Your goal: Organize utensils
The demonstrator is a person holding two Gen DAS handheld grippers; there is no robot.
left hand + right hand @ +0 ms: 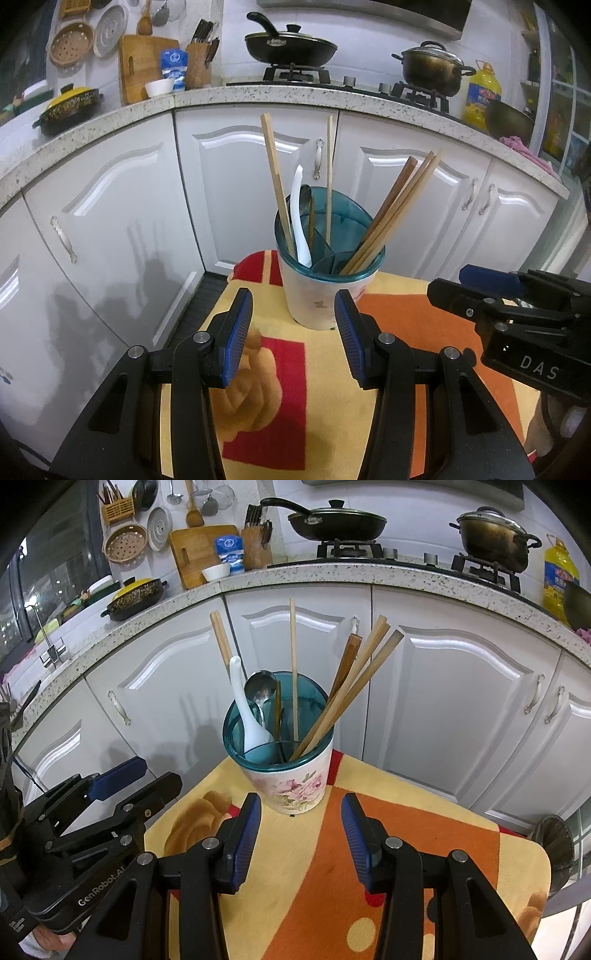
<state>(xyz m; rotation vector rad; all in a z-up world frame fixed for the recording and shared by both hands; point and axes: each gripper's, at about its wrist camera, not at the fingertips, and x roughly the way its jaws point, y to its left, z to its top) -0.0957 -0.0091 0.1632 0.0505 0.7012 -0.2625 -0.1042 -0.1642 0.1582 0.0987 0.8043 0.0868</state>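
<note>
Blue-padded black jaws, 2 sets, both released and grasping nothing.

Left gripper (293,325): jaws spread wide, aimed at the base of the holder, nothing between the pads. Right gripper (301,827): same state, jaws apart, holder just ahead of them.

Utensil holder (295,786): round white ceramic cup with pink flower print, fitted with a translucent teal plastic divided insert. Stands upright at the far edge of the surface, between and in front of both grippers, touched by neither.

Contents: white plastic rice spoon (245,716), handle up; steel spoon (260,690), bowl up; several light wooden chopsticks (351,701) with 1 darker one, leaning right in a bundle; other single chopsticks stand apart on the left and at the middle.

Surface: small table under a yellow, orange and red patterned cloth (332,867). No loose utensils visible on it.

Step, as judged: everything already sits in the holder, so either sorting by compartment remains or the task is near done. Which compartment holds what cannot be fully read. A next move would call for closing on 1 thin stick without tipping the cup.

Views: right wrist shows the flower print and the steel spoon's bowl; left wrist shows a nearly plain side of the cup, with the spoon mostly hidden behind the white one.
</note>
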